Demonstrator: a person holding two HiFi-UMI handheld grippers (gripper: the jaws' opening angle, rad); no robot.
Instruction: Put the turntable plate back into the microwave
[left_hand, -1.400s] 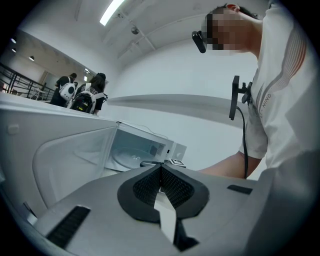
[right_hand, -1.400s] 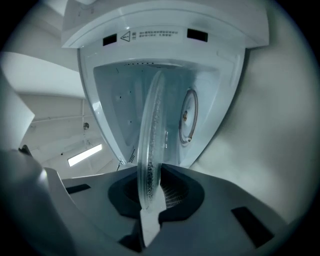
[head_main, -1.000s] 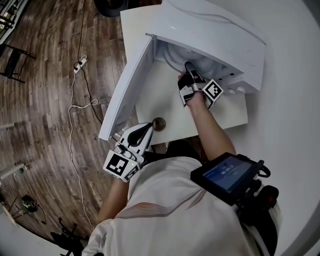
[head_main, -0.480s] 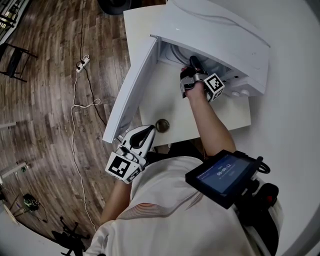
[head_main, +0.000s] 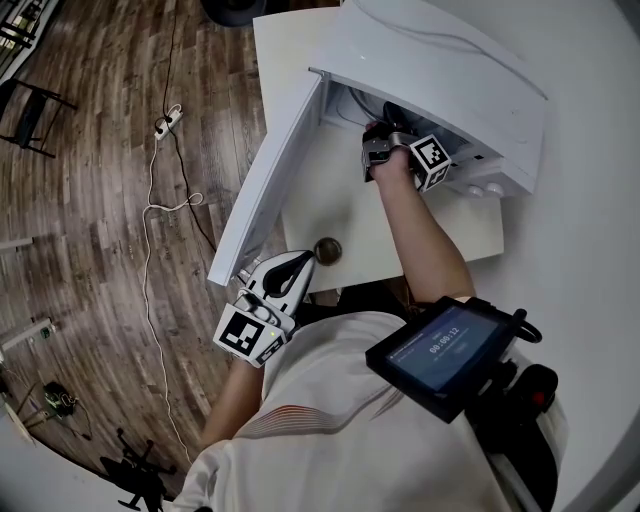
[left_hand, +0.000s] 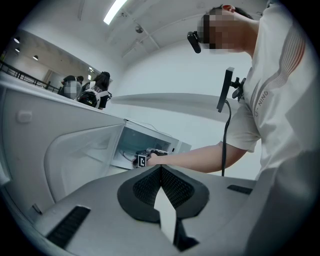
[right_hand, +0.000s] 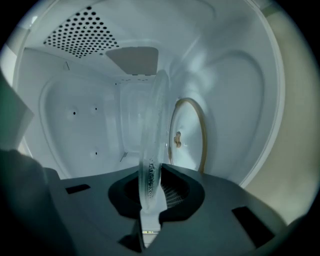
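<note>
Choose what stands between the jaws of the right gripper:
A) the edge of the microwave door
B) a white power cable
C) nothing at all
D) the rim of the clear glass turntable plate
D: in the right gripper view, the right gripper has its jaws closed on the rim of the glass turntable plate, which is seen edge-on inside the microwave.
</note>
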